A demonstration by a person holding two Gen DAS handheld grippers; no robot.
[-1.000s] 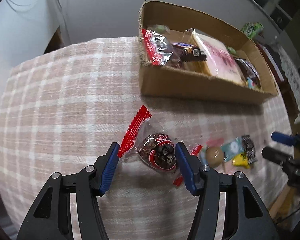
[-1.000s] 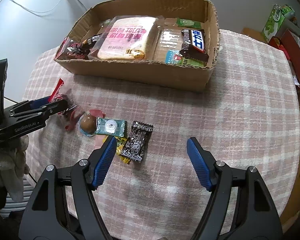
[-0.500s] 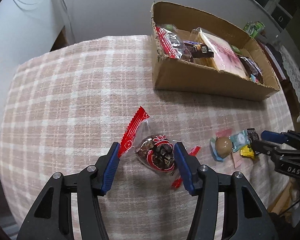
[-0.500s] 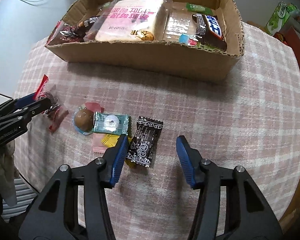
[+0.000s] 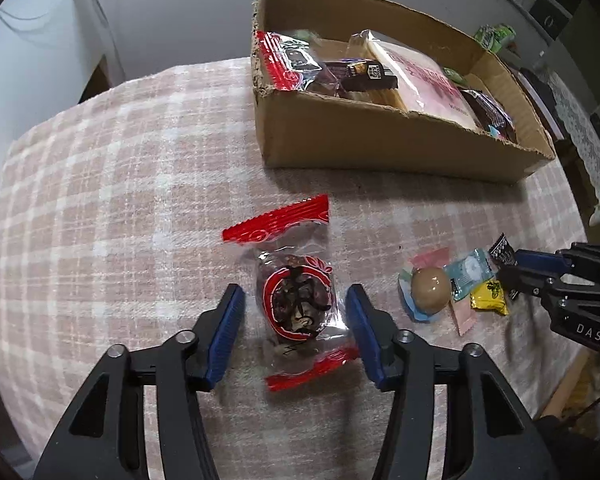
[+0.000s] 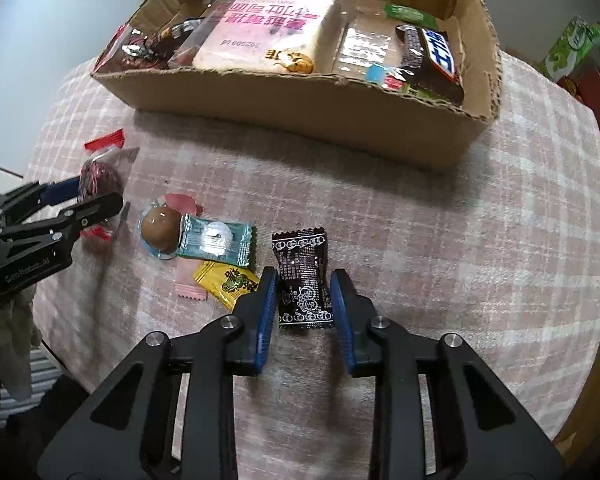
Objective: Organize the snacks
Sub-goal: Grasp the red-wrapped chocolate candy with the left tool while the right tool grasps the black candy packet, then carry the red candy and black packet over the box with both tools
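Note:
A clear-wrapped dark snack with red ends (image 5: 296, 304) lies on the checked tablecloth between the pads of my left gripper (image 5: 296, 320). Its jaws are closing, and a small gap still shows at the left pad. In the right wrist view that snack (image 6: 98, 176) sits at the left gripper's (image 6: 100, 196) tips. My right gripper (image 6: 303, 300) straddles a black printed candy (image 6: 302, 272). Its jaws are closing too, the pads just at the flat wrapper's edges. The cardboard box (image 6: 300, 120) behind holds several snacks.
Between the grippers lie a round brown candy (image 6: 160, 226), a teal packet (image 6: 216, 240), a yellow sweet (image 6: 228, 282) and a pink wrapper (image 6: 188, 284). The table edge runs close behind both grippers. Green cartons (image 6: 576, 44) stand beyond the table at the right.
The right gripper came down over the black candy and its jaws narrowed a lot. The left gripper shifted, so the red-ended snack now lies straight between its pads, which narrowed slightly.

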